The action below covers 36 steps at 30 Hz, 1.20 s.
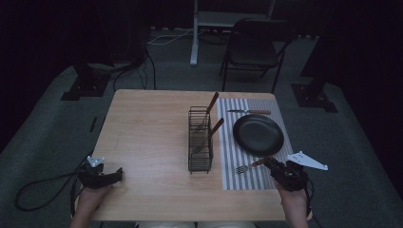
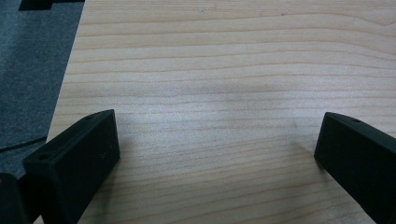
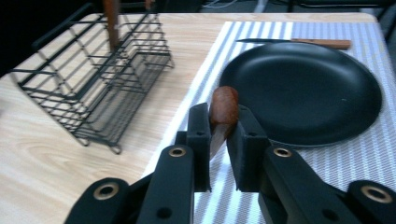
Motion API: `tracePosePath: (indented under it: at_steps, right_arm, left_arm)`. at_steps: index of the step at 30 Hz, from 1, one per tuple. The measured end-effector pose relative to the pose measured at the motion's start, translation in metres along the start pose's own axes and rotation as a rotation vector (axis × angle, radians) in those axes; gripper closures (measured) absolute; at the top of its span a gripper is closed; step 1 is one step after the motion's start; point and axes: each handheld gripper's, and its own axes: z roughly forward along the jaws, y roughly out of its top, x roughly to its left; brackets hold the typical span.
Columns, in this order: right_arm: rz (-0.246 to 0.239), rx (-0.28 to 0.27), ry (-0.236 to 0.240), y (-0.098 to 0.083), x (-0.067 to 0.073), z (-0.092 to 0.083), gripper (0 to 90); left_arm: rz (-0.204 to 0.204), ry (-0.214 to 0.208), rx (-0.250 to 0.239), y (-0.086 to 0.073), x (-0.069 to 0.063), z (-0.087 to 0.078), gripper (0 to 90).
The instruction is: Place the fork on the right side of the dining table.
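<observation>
Gripping: right hand-held gripper (image 3: 218, 140) clamped on fork (image 1: 252, 165) handle; fork lies on striped placemat (image 1: 247, 178) at plate's (image 1: 258, 134) six o'clock, tines toward nine o'clock. Left hand-held gripper (image 1: 107, 176) wide, empty, farther off.

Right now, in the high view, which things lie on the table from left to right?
Left claw → rack → fork → right claw, shut on the fork's handle. The plate, knife and mat overlap these, so I leave them out.
</observation>
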Motion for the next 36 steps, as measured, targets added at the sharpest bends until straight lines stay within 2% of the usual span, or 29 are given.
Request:
tracePosePath:
  at_steps: [8,13,22,24,28,36]
  right_arm:
    - [0.000,0.019,-0.054,-0.002,-0.013,0.005,73.3]
    - [0.024,0.026,-0.067,-0.005,-0.023,0.006,71.1]
    - [0.022,0.058,-0.092,-0.011,-0.039,0.009,67.2]
    - [0.026,0.064,-0.092,-0.011,-0.041,0.010,67.0]
    - [0.055,0.070,-0.084,-0.016,-0.054,0.010,65.6]
    - [0.083,0.070,-0.066,-0.023,-0.070,0.012,64.3]
  left_arm:
    - [0.002,0.000,0.000,0.000,0.000,0.000,0.2]
    - [0.000,0.000,0.000,0.000,0.000,0.000,0.2]
    - [0.002,0.000,0.000,0.000,0.000,0.000,0.2]
    - [0.002,0.000,0.000,0.000,0.000,0.000,0.2]
    - [0.002,0.000,0.000,0.000,0.000,0.000,0.2]
    - [-0.001,0.004,0.001,0.000,0.000,0.000,0.2]
